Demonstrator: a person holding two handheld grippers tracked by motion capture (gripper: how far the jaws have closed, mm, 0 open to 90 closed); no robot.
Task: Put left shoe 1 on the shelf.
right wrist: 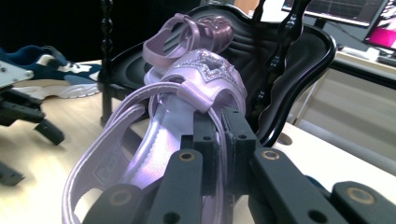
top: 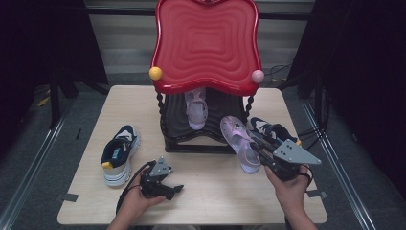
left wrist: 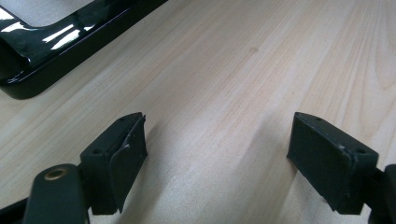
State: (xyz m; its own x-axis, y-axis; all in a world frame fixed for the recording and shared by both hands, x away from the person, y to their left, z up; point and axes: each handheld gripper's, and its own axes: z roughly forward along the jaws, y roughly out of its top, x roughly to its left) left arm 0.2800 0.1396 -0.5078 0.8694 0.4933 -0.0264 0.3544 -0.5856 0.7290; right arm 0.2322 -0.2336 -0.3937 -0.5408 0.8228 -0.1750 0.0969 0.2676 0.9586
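While wide apart on the left, right hand-held gripper (right wrist: 219,135) clamped on purple sandal (right wrist: 187,93).

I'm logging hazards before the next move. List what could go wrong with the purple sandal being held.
1. The right hand-held gripper pinches only a thin side edge of the purple sandal, so it may twist or slip out.
2. The sandal sits close to the rack's black twisted post and could catch on it.
3. The lower shelf already holds the other sandal, which could get knocked.
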